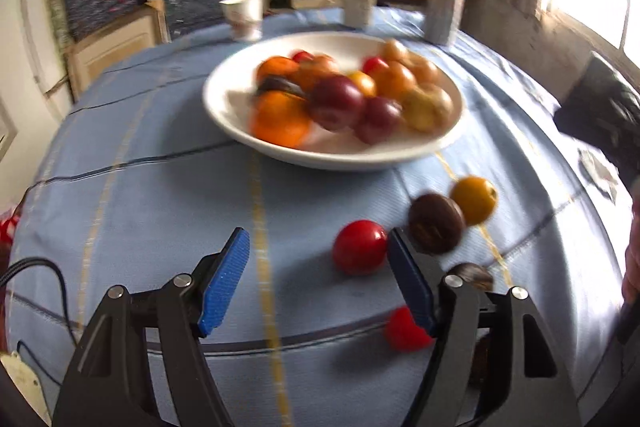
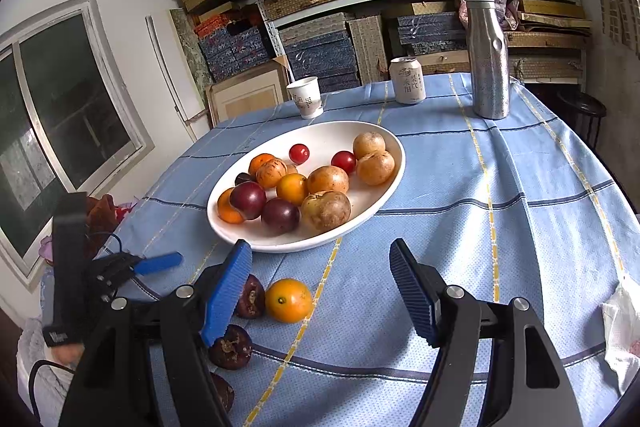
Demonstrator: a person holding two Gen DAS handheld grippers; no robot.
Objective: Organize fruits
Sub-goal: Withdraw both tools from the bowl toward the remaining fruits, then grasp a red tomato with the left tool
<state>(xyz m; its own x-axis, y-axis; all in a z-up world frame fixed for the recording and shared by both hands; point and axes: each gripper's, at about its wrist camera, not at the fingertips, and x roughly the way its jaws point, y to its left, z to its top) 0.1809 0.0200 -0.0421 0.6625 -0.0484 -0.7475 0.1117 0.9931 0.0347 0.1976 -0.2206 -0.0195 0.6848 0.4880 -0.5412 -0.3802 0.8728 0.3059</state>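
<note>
Fruits in white bowl

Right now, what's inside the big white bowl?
The white bowl holds oranges, dark red plums, small red tomatoes and brownish round fruits. Whatever lies underneath the pile is covered.

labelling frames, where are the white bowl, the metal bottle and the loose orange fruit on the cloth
white bowl [image 2: 388,143]: right wrist view, bare inner wall near its far rim
metal bottle [image 2: 488,67]: right wrist view, middle of its body
loose orange fruit [image 2: 289,300]: right wrist view, centre of its top
</note>
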